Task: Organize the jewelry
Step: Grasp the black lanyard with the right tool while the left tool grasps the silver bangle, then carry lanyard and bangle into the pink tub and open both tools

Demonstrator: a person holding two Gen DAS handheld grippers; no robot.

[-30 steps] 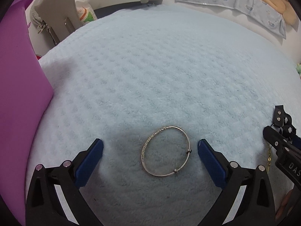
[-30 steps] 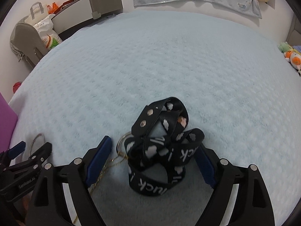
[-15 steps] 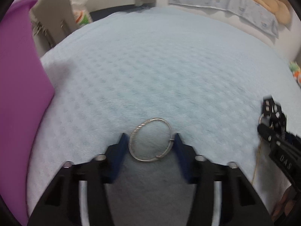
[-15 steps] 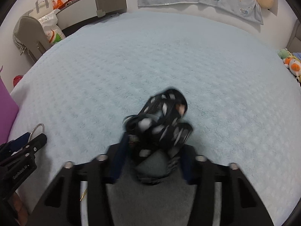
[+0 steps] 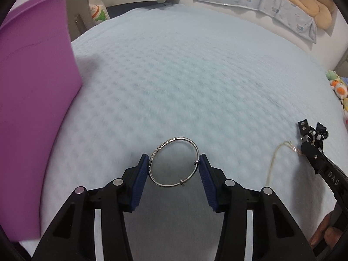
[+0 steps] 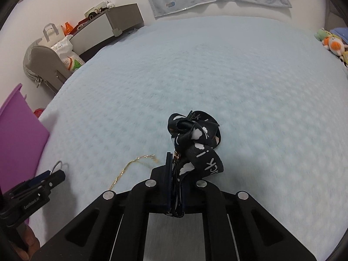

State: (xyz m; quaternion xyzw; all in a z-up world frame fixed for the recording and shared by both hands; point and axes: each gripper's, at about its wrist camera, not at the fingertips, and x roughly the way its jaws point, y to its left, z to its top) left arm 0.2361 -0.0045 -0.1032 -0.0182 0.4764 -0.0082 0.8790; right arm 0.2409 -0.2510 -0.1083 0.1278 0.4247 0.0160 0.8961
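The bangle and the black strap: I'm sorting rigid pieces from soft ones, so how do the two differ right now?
The bangle is a thin, stiff silver ring that keeps its round shape; the black strap is wide, soft, white-printed fabric bunched into loops. The left gripper holds the bangle across its width, jaws apart; the right gripper is shut on the strap, jaws nearly together. Both are held above the pale blue blanket.

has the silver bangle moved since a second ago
Yes. The silver bangle, now clamped between the left gripper fingers, sits closer to the purple bin and looks lifted off the blanket.
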